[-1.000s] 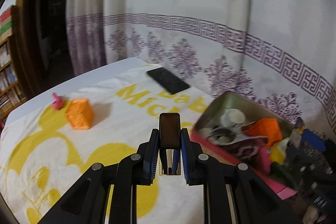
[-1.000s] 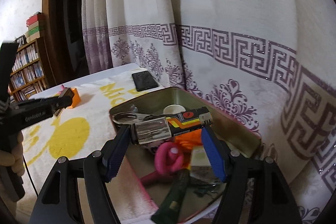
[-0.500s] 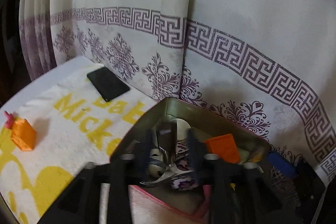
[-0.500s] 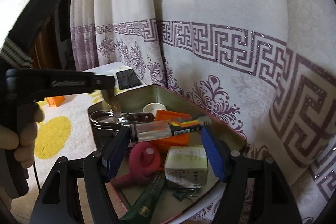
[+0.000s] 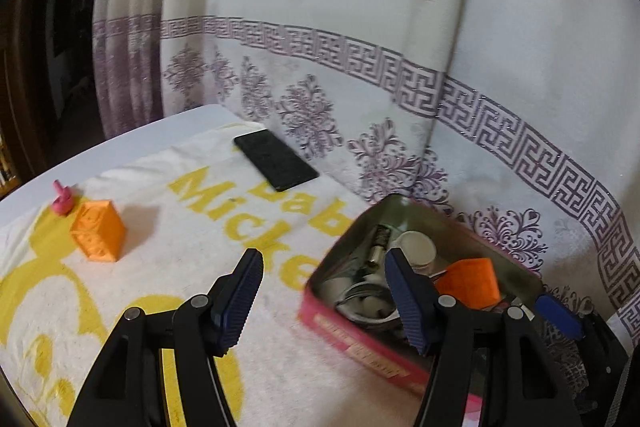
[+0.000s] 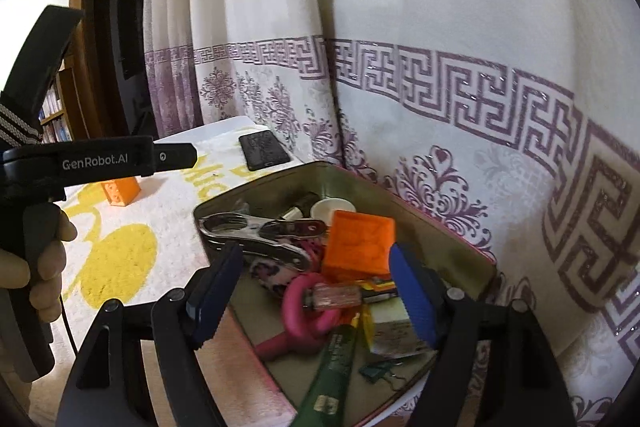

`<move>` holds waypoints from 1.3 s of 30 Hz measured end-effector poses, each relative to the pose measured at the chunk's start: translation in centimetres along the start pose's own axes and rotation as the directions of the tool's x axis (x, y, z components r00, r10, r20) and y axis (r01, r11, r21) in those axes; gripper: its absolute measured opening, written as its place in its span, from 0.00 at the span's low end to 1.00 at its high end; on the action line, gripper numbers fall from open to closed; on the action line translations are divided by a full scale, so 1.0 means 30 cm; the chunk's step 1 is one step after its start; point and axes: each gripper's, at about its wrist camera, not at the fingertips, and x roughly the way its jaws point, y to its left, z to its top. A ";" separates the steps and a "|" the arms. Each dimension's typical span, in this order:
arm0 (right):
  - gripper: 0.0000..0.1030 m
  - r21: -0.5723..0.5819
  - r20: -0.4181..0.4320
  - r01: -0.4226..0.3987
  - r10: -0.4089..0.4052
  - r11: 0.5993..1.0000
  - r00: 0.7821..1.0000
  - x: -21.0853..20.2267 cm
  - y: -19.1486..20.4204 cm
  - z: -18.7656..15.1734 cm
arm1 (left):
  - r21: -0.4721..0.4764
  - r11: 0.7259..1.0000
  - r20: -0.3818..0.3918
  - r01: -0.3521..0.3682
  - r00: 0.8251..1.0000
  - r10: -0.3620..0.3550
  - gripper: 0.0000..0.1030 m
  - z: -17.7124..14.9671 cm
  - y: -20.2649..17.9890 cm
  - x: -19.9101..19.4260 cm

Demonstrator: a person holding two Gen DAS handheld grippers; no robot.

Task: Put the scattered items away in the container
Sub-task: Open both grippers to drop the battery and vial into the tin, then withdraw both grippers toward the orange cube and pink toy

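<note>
Between your right gripper's spreading fingers nothing's clamped; they hang over the tin container, with the lighter lying loose among the orange block, pink ring and metal clip. Your left gripper is also opening, empty, its right finger over the tin's edge. Left of those fingers, another orange cube and a pink toy sit on the towel; the phone lies beyond.

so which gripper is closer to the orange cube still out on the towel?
Left. The left gripper is nearer the orange cube; right gripper is over the tin, opening.
</note>
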 end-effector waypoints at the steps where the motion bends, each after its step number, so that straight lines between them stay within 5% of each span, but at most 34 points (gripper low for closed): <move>1: 0.77 -0.004 -0.001 -0.005 0.005 1.000 1.000 -0.002 0.013 0.002 | -0.004 1.000 0.000 -0.005 1.000 0.005 0.63 -0.006 0.013 -0.004; 15: 0.78 -0.047 -0.046 -0.140 0.138 0.989 0.989 0.011 0.194 0.006 | -0.107 0.988 0.020 -0.107 0.994 0.110 0.64 -0.065 0.259 -0.116; 18: 0.78 -0.069 -0.052 -0.175 0.172 0.982 0.984 0.015 0.251 0.008 | -0.141 0.979 0.028 -0.149 0.988 0.154 0.81 -0.084 0.328 -0.136; 22: 0.78 -0.106 -0.066 -0.217 0.211 0.970 0.975 0.028 0.324 0.001 | -0.198 0.955 0.025 -0.221 0.973 0.230 0.82 -0.101 0.435 -0.149; 30: 0.78 -0.133 -0.112 -0.286 0.273 0.949 0.956 0.072 0.401 -0.016 | -0.263 0.911 -0.042 -0.317 0.947 0.317 0.82 -0.123 0.621 -0.087; 39: 0.78 -0.156 -0.150 -0.377 0.355 0.913 0.923 0.133 0.468 -0.019 | -0.209 0.906 -0.097 -0.368 0.930 0.355 0.82 -0.061 0.675 0.037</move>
